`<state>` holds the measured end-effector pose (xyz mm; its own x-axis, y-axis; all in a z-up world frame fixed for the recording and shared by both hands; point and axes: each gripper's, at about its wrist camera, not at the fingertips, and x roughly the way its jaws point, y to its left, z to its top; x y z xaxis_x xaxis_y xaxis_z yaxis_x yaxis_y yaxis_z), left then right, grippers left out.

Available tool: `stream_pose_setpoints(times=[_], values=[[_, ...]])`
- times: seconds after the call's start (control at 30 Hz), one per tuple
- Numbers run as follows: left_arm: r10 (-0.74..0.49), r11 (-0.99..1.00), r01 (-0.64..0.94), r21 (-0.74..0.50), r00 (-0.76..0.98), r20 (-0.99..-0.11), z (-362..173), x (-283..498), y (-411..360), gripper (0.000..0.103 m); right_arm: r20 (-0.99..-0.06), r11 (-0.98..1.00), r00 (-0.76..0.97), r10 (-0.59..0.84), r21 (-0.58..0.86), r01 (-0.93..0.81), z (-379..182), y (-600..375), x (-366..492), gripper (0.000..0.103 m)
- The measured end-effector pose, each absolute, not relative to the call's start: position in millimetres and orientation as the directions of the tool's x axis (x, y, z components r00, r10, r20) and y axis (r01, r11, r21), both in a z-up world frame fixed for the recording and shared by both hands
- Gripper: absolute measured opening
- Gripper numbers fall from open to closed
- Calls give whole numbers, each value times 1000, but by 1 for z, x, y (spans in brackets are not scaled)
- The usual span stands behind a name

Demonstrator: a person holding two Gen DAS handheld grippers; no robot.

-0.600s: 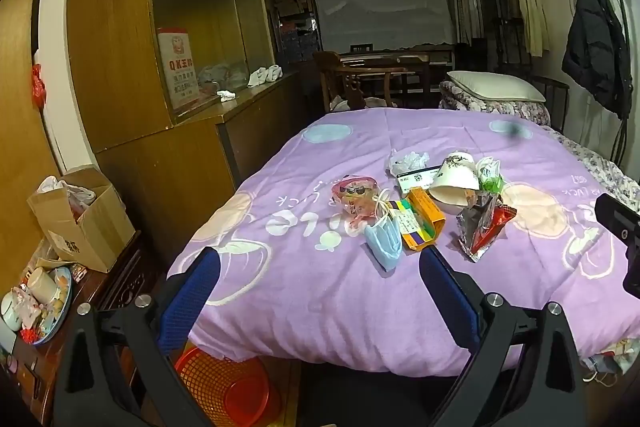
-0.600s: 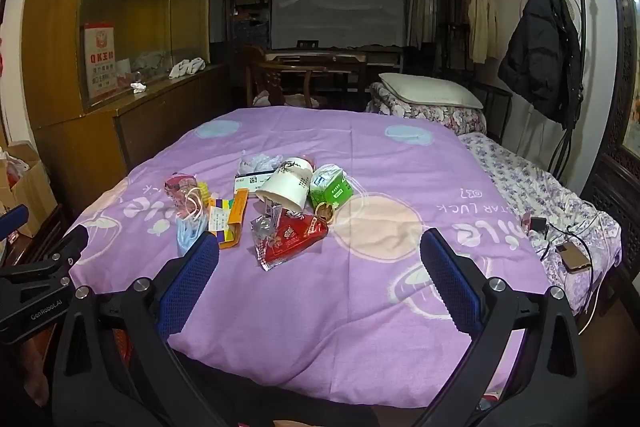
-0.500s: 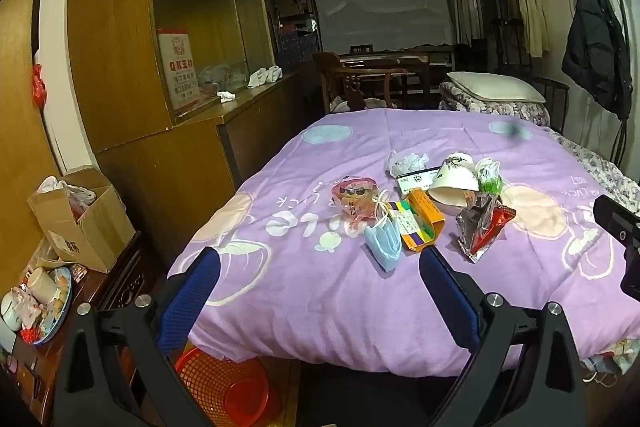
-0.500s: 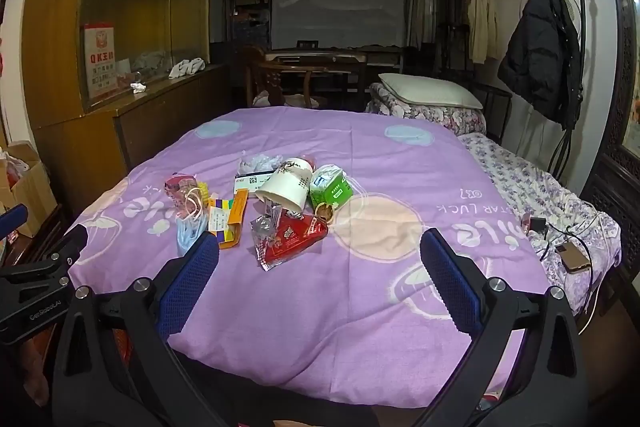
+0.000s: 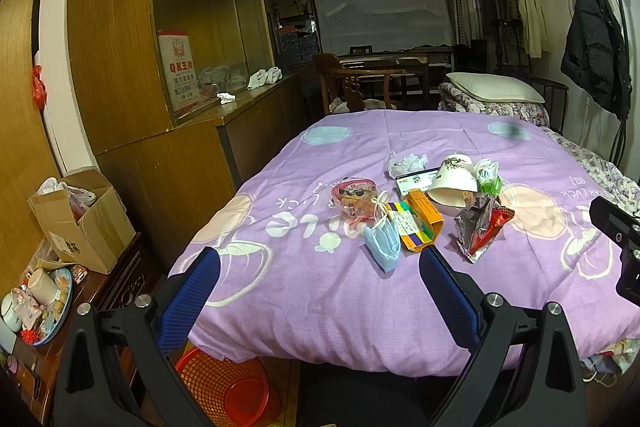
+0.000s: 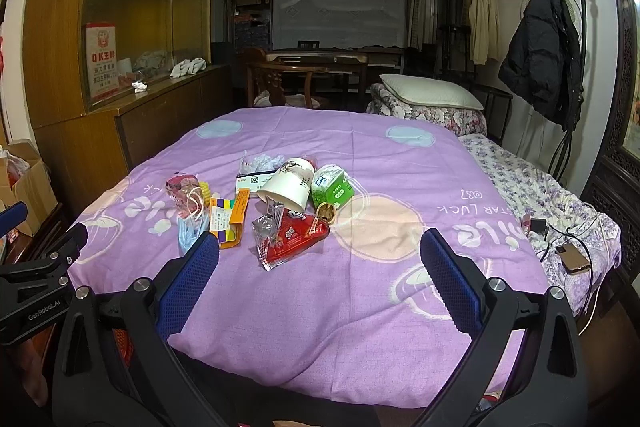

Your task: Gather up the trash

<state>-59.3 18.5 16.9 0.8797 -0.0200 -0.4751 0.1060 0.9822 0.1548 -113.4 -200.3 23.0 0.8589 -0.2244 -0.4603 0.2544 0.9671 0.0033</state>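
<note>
Far to my left a cardboard box [image 5: 80,215] stands on a low wooden cabinet, and down on the floor at the bed's near left corner sits the red mesh basket [image 5: 224,387], partly under the overhang of the purple quilt [image 5: 320,291]. My left hand-held gripper [image 5: 320,267] hovers over the near edge of the bed with its blue pads spread wide, released and gripping nothing. The trash lies in a loose cluster on the middle of the quilt, beyond my fingertips. Leftmost is a pink plastic snack bag [image 5: 354,201], and touching it on the near side is a crumpled blue face mask [image 5: 384,245]. Next comes an orange and yellow carton [image 5: 418,225] lying flat, with a crumpled clear wrapper [image 5: 406,163] farther back. A white paper cup [image 6: 288,185] lies on its side with its mouth toward me, resting against a green tissue pack [image 6: 334,189]. Just in front of the cup is a torn red and silver foil wrapper [image 6: 288,237]. My right hand-held gripper [image 6: 320,265] is also released, its pads wide apart above the near part of the quilt, clear of everything. Off to the right, on the flowered sheet, a phone [image 6: 572,257] lies among cables.
</note>
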Motion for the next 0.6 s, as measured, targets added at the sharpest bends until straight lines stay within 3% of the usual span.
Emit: stream_pose_setpoints(times=[0.6], values=[[-20, 982, 106, 154, 880, -475, 18, -60, 16, 97, -462, 968, 858, -222, 2, 252, 24, -199, -119, 96]])
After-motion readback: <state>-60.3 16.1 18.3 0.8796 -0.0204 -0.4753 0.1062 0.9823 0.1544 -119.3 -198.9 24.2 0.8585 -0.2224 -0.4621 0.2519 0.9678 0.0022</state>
